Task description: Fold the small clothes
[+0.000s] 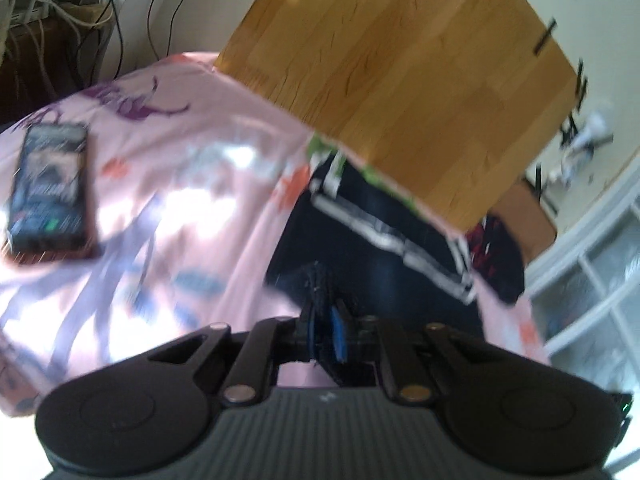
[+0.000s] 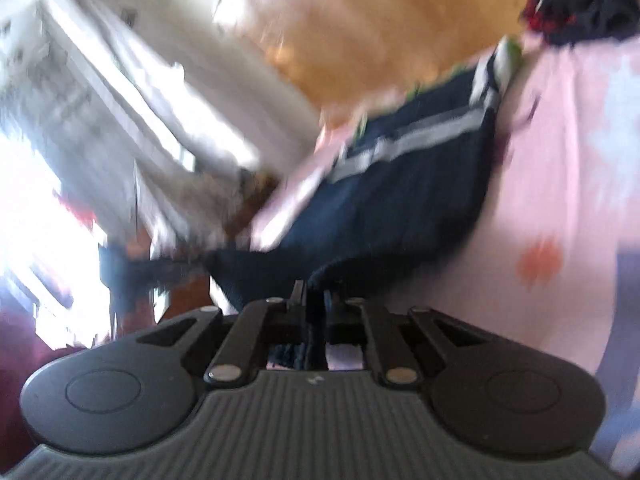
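Observation:
A small navy garment (image 1: 360,248) with white stripes lies on a pink patterned bedsheet (image 1: 180,184), close to the bed's far edge. My left gripper (image 1: 326,320) is shut on a bunched near corner of this navy cloth. In the right wrist view the same navy garment (image 2: 392,200) stretches away from the jaws, and my right gripper (image 2: 316,312) is shut on another edge of it, with dark fabric pinched between the pads. Both views are motion-blurred.
A dark box (image 1: 50,192) rests on the sheet at the left. Wooden floor (image 1: 400,60) lies beyond the bed. Another dark garment with red marks (image 1: 496,252) sits near the bed edge. White glazed doors (image 1: 592,280) stand at the right.

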